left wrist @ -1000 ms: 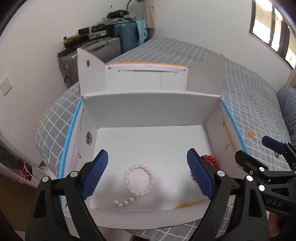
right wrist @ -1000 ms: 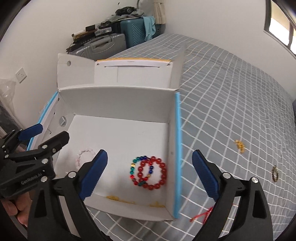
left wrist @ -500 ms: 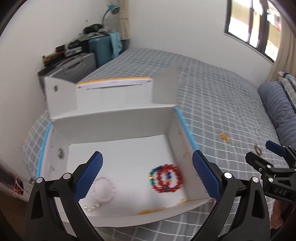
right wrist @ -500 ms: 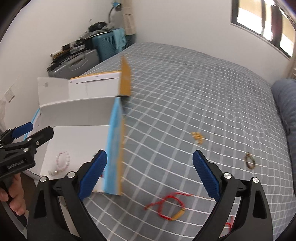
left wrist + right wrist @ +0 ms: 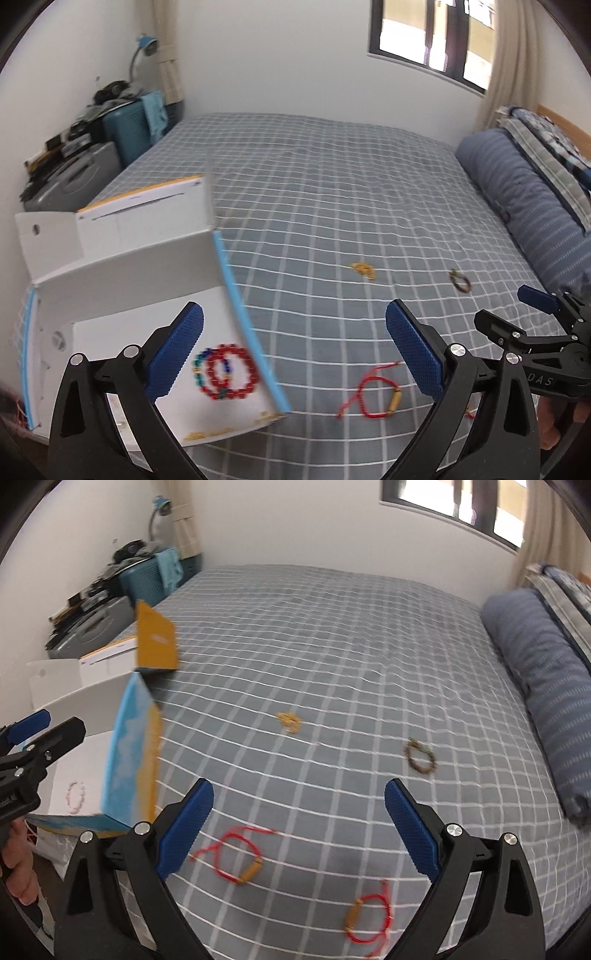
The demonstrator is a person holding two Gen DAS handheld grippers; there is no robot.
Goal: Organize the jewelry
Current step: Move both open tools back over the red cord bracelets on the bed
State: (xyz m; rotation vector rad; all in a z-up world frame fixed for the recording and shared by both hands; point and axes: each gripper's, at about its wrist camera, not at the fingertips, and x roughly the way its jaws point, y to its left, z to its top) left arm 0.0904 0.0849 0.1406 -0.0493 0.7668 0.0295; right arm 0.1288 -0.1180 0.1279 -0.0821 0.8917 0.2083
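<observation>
Right gripper agape — red bracelets below.

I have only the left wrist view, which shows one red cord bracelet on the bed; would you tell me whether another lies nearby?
Observer: Yes. The right wrist view shows a second red cord bracelet on the bedspread, nearer the camera than the first red cord bracelet.
Operator: Thank you. Is the right tool carrying anything?
Observer: No. The right tool is open and empty above the bedspread.
Operator: Does the box hold anything beside the bead bracelets I see?
Observer: A pink bead bracelet lies on the floor of the box.
</observation>
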